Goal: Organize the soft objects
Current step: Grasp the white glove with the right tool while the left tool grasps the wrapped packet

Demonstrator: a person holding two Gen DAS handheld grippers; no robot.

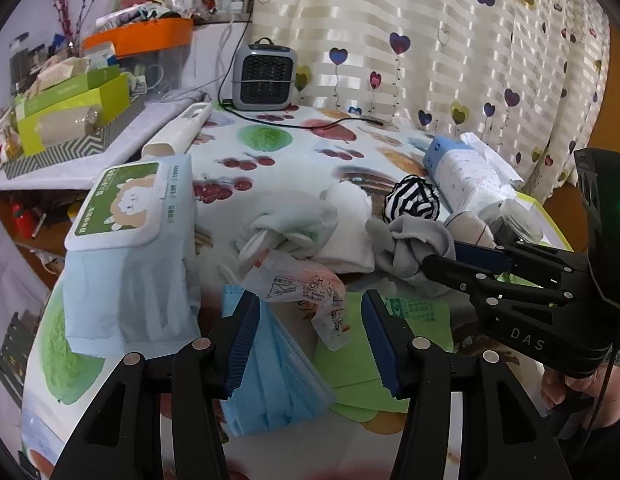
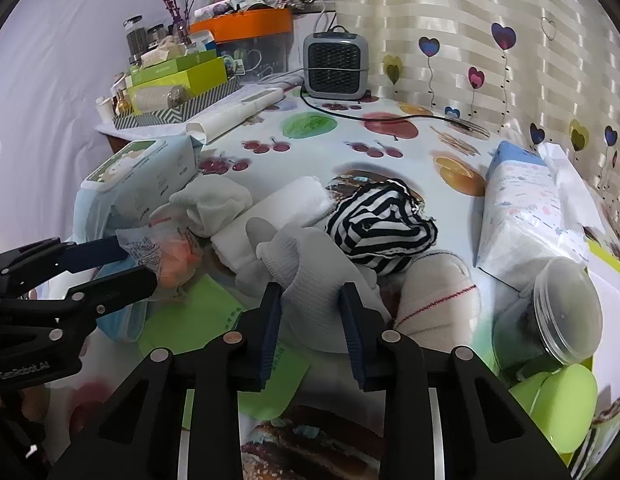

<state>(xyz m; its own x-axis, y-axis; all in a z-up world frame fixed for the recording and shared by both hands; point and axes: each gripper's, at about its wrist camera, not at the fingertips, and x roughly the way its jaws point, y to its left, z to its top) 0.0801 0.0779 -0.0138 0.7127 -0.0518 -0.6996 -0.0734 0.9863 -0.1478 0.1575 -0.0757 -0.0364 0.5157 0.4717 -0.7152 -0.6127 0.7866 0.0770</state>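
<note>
My right gripper (image 2: 310, 308) is shut on the cuff of a white knit glove (image 2: 306, 264), whose fingers point away towards a rolled white towel (image 2: 286, 208). In the left wrist view this gripper (image 1: 441, 260) comes in from the right onto the same glove (image 1: 405, 240). My left gripper (image 1: 310, 320) stands open over a stack of blue face masks (image 1: 270, 372). A crumpled printed plastic packet (image 1: 294, 288) lies between its tips, with a gap at the right pad. A striped black-and-white cloth (image 2: 381, 224) and a cream glove with red stitching (image 2: 437, 296) lie just beyond.
A green-topped wet-wipe pack (image 1: 122, 208) sits on a pale blue pack at the left. A tissue pack (image 2: 521, 208), a clear jar (image 2: 557, 316) and a green lid (image 2: 565, 408) crowd the right. A grey heater (image 2: 335, 66) and its cable stand at the back. Green paper (image 1: 357, 372) lies underneath.
</note>
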